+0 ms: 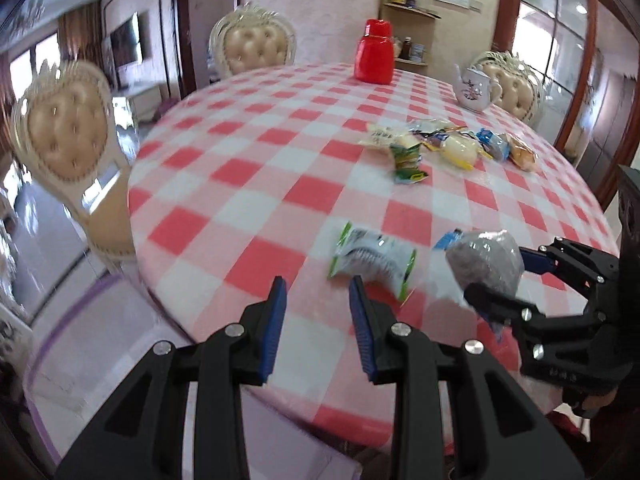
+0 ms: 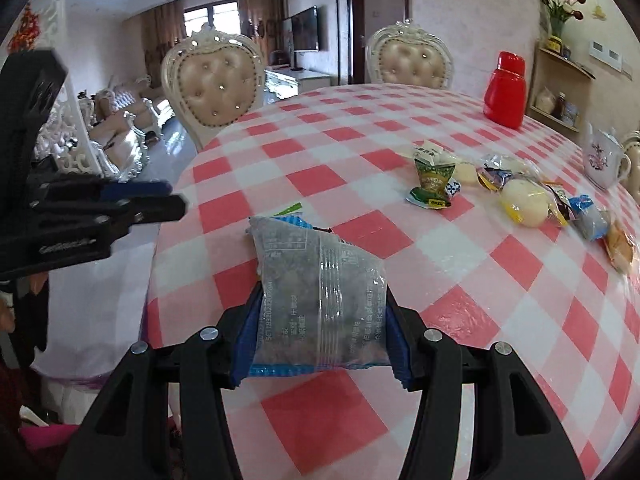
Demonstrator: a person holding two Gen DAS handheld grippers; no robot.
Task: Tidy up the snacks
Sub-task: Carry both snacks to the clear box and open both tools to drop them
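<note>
I judge sorting barely begun: my right gripper [image 2: 320,320] is clamped on a grey snack packet [image 2: 320,292] above the near table edge [image 1: 200,320], while my left gripper [image 1: 318,288] hangs open and empty. The snack pile [image 1: 452,148] waits far right. Only the left wrist view shows the green-edged packet [image 1: 372,260] lying near.
</note>
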